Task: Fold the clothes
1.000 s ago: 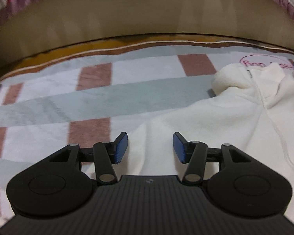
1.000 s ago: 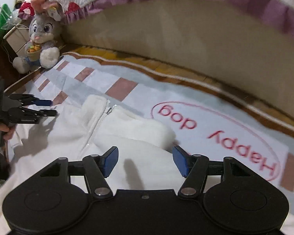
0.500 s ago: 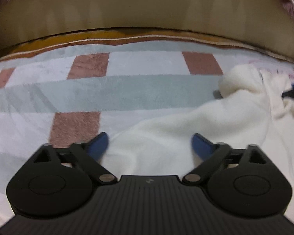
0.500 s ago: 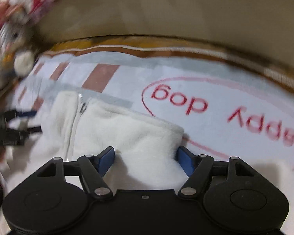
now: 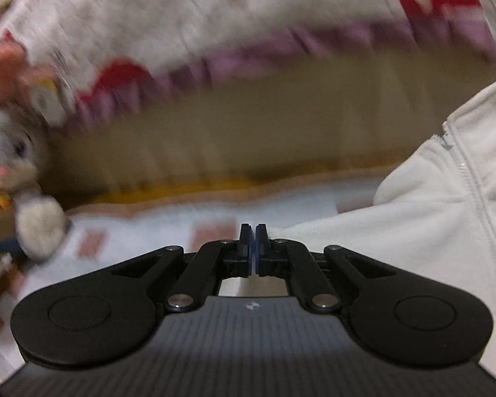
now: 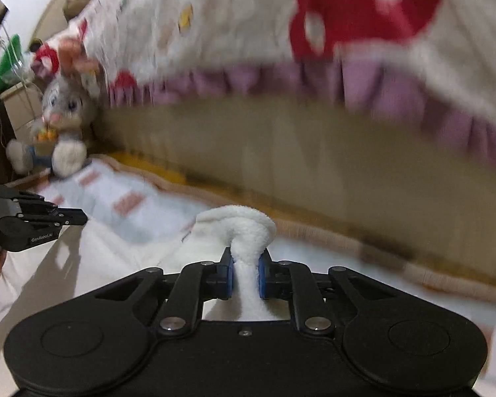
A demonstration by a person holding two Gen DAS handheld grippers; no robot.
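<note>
A: Right tool (image 6: 244,276), near centre of its own view: blue pads clenched on a bunched fold of the white fleece (image 6: 244,228), which rises in a tuft just beyond the fingertips.

B: And the left tool (image 5: 252,248)?

A: Pads pressed together, almost no gap. White cloth runs up to its right finger and shows under the tool, so it seems to pinch a thin edge of the fleece (image 5: 430,225), though the pinch itself is too small to confirm.

B: Where does the garment lie?

A: In the left view it fills the right side, lifted, its zipper (image 5: 469,182) running down the front. In the right view it spreads from the near centre toward the left tool (image 6: 77,216), seen at the left edge, over the blanket (image 6: 139,211).

B: The blanket?

A: Pale, with brown-red squares and a tan and yellow border, spread on the floor (image 6: 439,311) against a beige bed base (image 6: 314,152).

B: Anything else in frame?

A: A grey plush rabbit (image 6: 61,122) sits at the far left against the base; a white quilt (image 6: 234,29) with red shapes and a purple frill hangs above. Both are motion-blurred.
</note>
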